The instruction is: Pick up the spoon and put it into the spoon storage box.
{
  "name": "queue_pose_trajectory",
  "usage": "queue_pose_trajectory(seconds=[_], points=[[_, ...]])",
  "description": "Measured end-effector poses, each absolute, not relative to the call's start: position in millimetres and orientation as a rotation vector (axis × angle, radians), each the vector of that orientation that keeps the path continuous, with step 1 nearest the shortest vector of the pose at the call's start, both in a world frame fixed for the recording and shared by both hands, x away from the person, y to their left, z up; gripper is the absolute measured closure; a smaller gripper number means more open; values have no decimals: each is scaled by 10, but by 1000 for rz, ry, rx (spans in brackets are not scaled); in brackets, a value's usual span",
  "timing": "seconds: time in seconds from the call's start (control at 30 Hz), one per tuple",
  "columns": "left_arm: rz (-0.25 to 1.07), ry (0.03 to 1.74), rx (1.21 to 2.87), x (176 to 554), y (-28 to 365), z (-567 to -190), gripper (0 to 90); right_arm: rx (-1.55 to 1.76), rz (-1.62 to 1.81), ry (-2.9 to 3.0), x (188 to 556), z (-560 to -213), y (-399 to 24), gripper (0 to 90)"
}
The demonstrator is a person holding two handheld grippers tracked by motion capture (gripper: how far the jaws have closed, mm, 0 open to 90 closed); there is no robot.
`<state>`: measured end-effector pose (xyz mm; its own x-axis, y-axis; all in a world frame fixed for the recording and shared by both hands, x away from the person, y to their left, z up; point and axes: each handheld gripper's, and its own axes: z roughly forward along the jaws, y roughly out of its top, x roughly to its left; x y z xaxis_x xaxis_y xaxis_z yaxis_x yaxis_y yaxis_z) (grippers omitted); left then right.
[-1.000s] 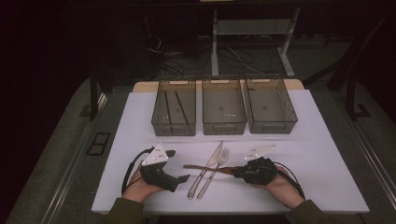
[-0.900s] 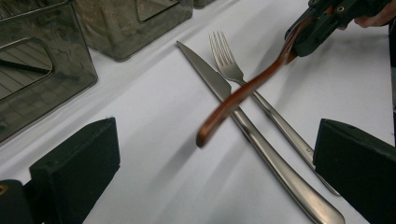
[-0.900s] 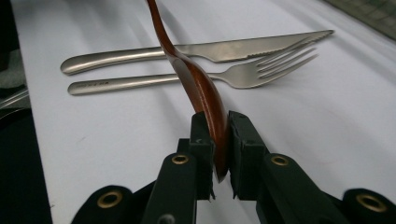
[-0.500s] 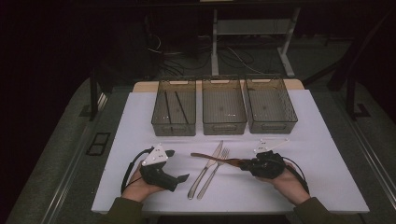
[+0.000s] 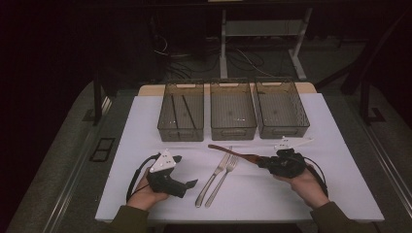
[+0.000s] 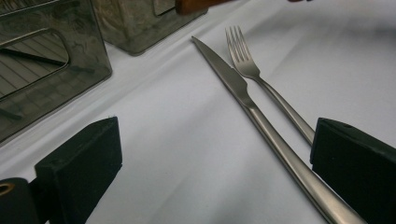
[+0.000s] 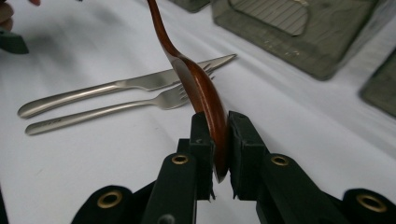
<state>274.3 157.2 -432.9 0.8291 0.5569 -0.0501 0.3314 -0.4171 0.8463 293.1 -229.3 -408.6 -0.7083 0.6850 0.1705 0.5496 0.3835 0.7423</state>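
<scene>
**Right tongs clamp a wooden spoon; left tongs wide and empty**

The right gripper (image 7: 217, 140) has its two black jaws pressed nearly together on the bowl end of a brown wooden spoon (image 7: 201, 88), which stands on edge between them. From the jaws the spoon's handle runs forward and away, lifted off the white table (image 5: 301, 194). In the high view the same spoon (image 5: 233, 152) reaches from the right gripper (image 5: 266, 161) toward the left, its far tip above the cloth just in front of the middle bin (image 5: 232, 110).

Just past the right jaws, under and beyond the spoon, lie a steel knife (image 7: 126, 88) and a steel fork (image 7: 112, 109), side by side and nearly touching, flat on the cloth.

The left gripper (image 6: 215, 163) has its jaws spread wide apart with nothing between them but bare cloth. The knife (image 6: 261, 121) and fork (image 6: 266, 88) lie close to its right jaw, their tips pointing away toward the bins. In the high view the left gripper (image 5: 189, 184) sits low on the table in the person's left hand (image 5: 148, 194), just left of the cutlery handles.

Farther off from both grippers stand three clear bins in a row. The left bin (image 5: 181, 111) holds two dark thin sticks (image 5: 182, 110); the right bin (image 5: 282, 108) stands beyond the right gripper.
</scene>
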Motion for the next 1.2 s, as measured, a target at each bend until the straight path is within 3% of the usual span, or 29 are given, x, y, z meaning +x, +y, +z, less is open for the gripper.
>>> queue_pose_trajectory(seconds=[0.67, 1.2], points=[[289, 631, 2059, 2735, 1539, -4341, 13, 1204, 1244, 2321, 3142, -3867, -2454, 811], [289, 625, 2053, 2727, 1535, -4328, 13, 1309, 1178, 2195, 3530, -3764, -2364, 810]])
